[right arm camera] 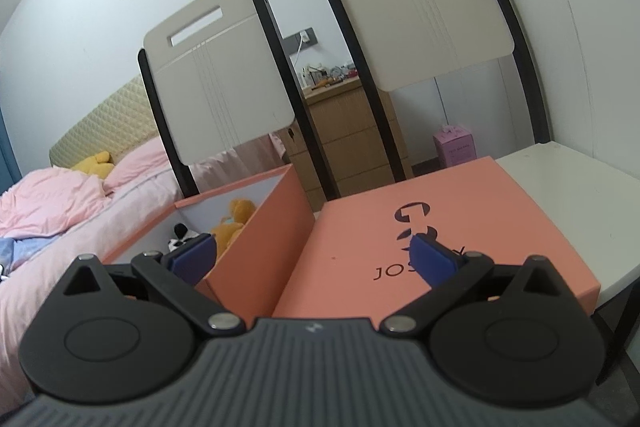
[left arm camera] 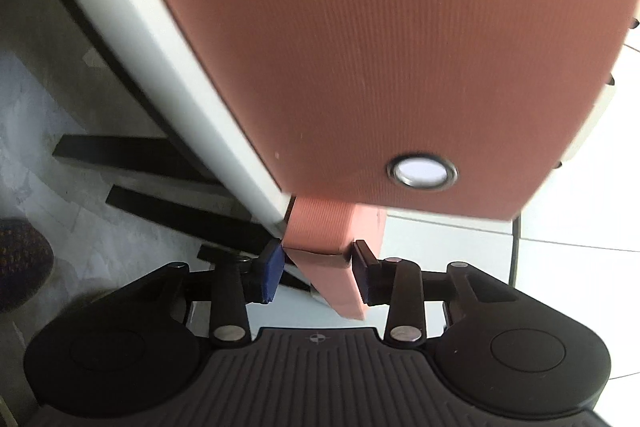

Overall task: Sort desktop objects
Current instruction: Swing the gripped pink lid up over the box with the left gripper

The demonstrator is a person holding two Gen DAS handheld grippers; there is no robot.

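The left claw (left arm camera: pixel 318 273) is closed on an orange strap (left arm camera: pixel 332 259), its blue pads (left arm camera: pixel 270 277) pressing either side. The strap hangs from the underside of a big orange box (left arm camera: pixel 380 47), which fills most of the left wrist view; a metal eyelet (left arm camera: pixel 422 171) sits near the box's lower edge. A white worktop edge (left arm camera: pixel 160 67) runs along the box's left side, with grey floor (left arm camera: pixel 40 107) beyond it.

The right claw (right arm camera: pixel 314 253) is spread wide and holds nothing. Below it, an open orange box (right arm camera: pixel 260 227) holds a yellow plush toy (right arm camera: pixel 234 217) and a black-and-white toy (right arm camera: pixel 182 235). Just beside it on the right lies an orange lid (right arm camera: pixel 420 227) with dark lettering, at the front edge of the white worktop (right arm camera: pixel 580 195). Two chair backs (right arm camera: pixel 216 75) stand behind.
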